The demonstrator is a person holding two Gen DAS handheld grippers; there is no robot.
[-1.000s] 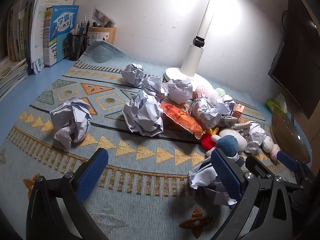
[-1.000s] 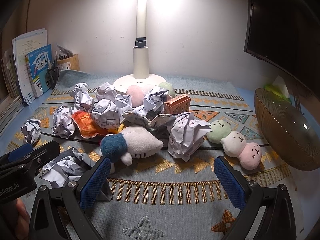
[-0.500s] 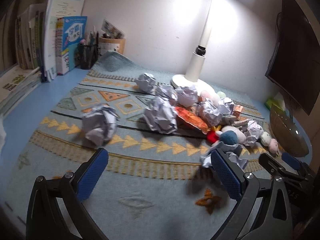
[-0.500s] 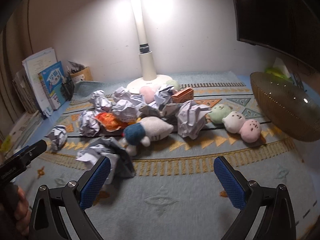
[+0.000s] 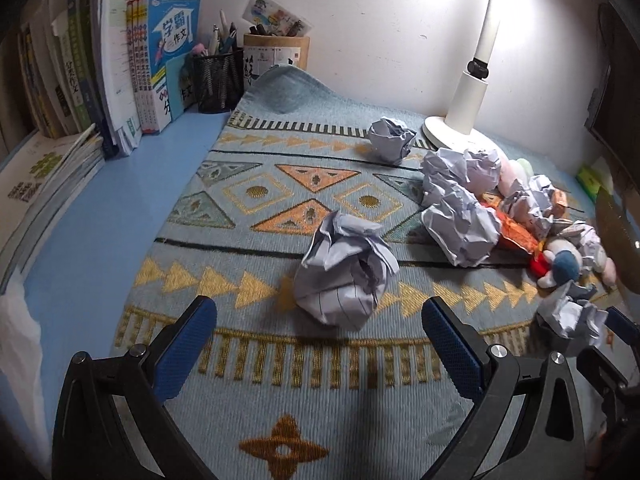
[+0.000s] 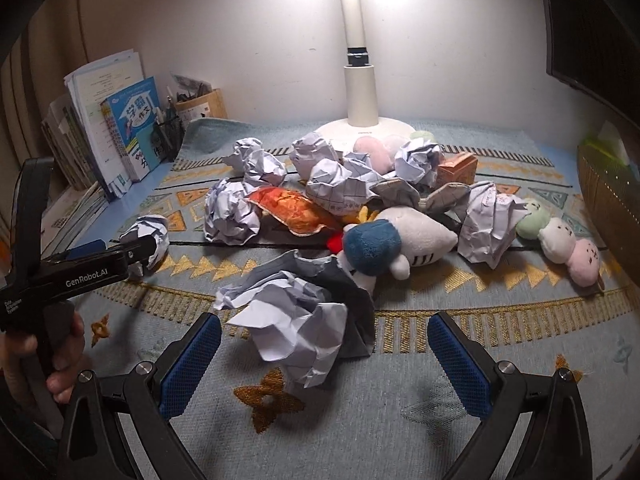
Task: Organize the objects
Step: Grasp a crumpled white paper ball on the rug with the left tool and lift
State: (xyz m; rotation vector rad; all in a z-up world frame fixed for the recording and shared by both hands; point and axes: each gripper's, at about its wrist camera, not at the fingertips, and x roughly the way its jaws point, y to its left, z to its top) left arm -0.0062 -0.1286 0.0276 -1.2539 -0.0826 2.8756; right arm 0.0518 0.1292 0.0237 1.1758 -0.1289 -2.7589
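Several crumpled paper balls and plush toys lie heaped on a patterned blue mat (image 5: pixel 280 392). My left gripper (image 5: pixel 318 338) is open, its blue pads low over the mat, with one paper ball (image 5: pixel 344 272) just ahead between the fingers, untouched. My right gripper (image 6: pixel 324 354) is open around a loose crumpled paper (image 6: pixel 296 320), not touching it. Behind that lie a white plush with a blue head (image 6: pixel 396 240), an orange snack bag (image 6: pixel 296 210), a small orange box (image 6: pixel 458 166) and a green-white-pink plush (image 6: pixel 560 236). The left gripper also shows in the right wrist view (image 6: pixel 132 252).
A white desk lamp (image 6: pixel 362 92) stands at the back of the mat. Books (image 5: pixel 120 68) and pen holders (image 5: pixel 218 76) line the back left. A woven basket (image 6: pixel 608 200) sits at the right edge under a dark monitor (image 6: pixel 592 20). The mat's far corner (image 5: pixel 284 84) is curled up.
Both grippers moved forward and lower toward the mat. The left one swung left onto the lone paper ball. The right one closed in on the loose crumpled paper. Both stayed open.
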